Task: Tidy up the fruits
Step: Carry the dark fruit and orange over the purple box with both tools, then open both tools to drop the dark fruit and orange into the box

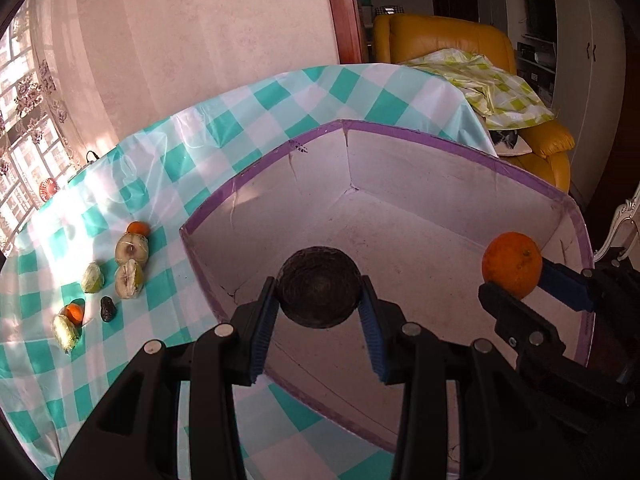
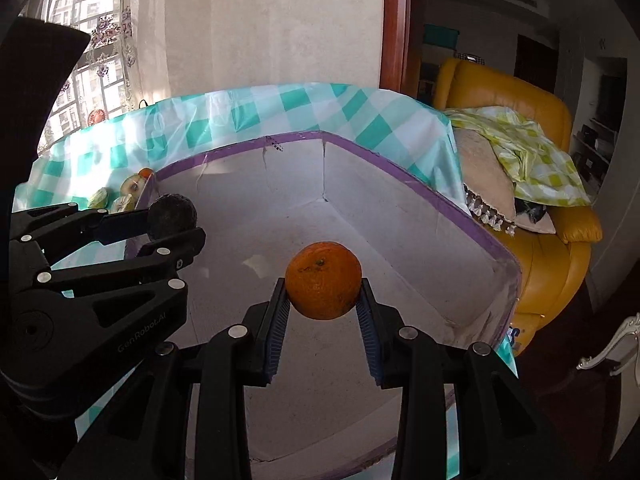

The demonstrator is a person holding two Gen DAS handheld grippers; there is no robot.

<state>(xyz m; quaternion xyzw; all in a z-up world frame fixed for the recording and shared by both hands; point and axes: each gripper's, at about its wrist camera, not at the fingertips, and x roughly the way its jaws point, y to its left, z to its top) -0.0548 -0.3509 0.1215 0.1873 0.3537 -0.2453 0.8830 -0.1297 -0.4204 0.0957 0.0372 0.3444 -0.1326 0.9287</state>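
Over the box (image 1: 400,240), the left gripper (image 1: 319,292) clamps a dark fruit (image 1: 319,286); the right gripper (image 2: 323,292) clamps an orange (image 2: 323,285). Lower both before letting go, so neither bounces out.

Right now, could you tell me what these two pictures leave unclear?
- Box floor nearest the cameras: hidden by both grippers in both views.
- Fruits on the table: too small in the left view to name; in the right view mostly hidden behind the box wall and the left gripper.
- Dark fruit: its kind is unclear in shadow.
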